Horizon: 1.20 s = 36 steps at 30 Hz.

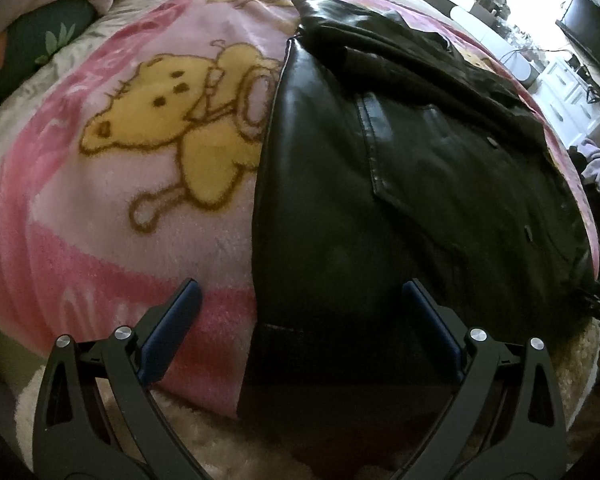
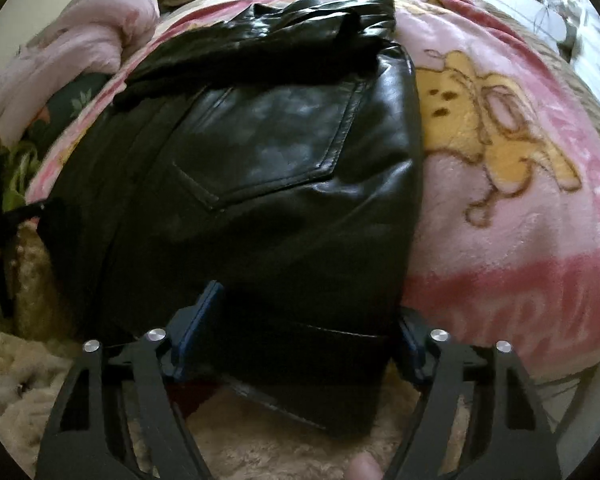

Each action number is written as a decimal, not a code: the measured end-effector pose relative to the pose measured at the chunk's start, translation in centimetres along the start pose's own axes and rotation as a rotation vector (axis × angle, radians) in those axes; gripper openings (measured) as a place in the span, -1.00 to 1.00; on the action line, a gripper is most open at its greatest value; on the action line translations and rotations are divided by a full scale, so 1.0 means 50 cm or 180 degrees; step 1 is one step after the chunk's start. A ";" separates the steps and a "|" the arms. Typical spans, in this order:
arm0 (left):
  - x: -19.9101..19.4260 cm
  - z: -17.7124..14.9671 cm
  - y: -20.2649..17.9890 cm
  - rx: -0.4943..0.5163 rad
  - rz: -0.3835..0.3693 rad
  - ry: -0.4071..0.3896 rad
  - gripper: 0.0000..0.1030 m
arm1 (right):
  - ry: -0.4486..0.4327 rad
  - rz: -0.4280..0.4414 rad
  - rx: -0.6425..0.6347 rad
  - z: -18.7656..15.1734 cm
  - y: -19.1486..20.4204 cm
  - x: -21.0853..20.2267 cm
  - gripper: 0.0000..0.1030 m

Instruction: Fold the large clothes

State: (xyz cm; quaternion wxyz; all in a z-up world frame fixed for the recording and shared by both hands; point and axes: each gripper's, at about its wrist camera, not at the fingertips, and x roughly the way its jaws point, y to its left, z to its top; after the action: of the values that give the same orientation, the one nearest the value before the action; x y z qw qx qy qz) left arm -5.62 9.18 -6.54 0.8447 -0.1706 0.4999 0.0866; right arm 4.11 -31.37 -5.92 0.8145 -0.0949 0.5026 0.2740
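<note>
We see the black leather garment (image 1: 380, 184) partly folded on the bed's pink blanket (image 1: 100, 208). Our left hand-held gripper (image 1: 300, 300) and right hand-held gripper (image 2: 312, 308) gape wide, gripping nothing. Further folds likely remain.

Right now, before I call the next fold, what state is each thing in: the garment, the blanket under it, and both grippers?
Black leather garment: lying flat on the bed, partly folded at the far end, patch pocket facing up, near hem hanging over the bed edge.
Pink bear blanket: spread flat under the garment.
Left gripper: open, holding nothing, straddling the garment's edge.
Right gripper: open, a finger on either side of the near hem.
</note>
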 end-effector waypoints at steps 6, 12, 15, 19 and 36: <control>-0.006 -0.007 -0.005 0.0051 -0.0058 -0.0029 0.70 | -0.0336 0.0110 0.0040 0.006 -0.005 -0.049 -0.70; -0.008 -0.007 -0.013 0.0099 -0.0140 -0.0035 0.25 | -0.0777 0.0599 0.0315 0.030 -0.034 -0.110 -0.78; -0.009 -0.009 -0.021 0.0135 -0.0157 -0.0023 0.02 | -0.0993 0.0712 0.0341 0.052 -0.034 -0.141 -0.79; -0.015 -0.004 -0.039 0.0328 -0.0171 -0.0006 -0.40 | -0.1178 0.0699 0.0268 0.096 -0.024 -0.165 -0.80; -0.136 0.111 -0.065 0.0279 -0.0652 -0.0748 -0.85 | -0.1627 0.0636 0.0623 0.185 -0.041 -0.195 -0.80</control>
State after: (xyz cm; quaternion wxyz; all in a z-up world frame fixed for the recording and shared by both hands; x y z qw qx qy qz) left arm -3.35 8.44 2.50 0.9084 -0.1725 0.3809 -0.0025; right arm 8.95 -32.49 6.74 0.8889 0.1062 0.3120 0.3180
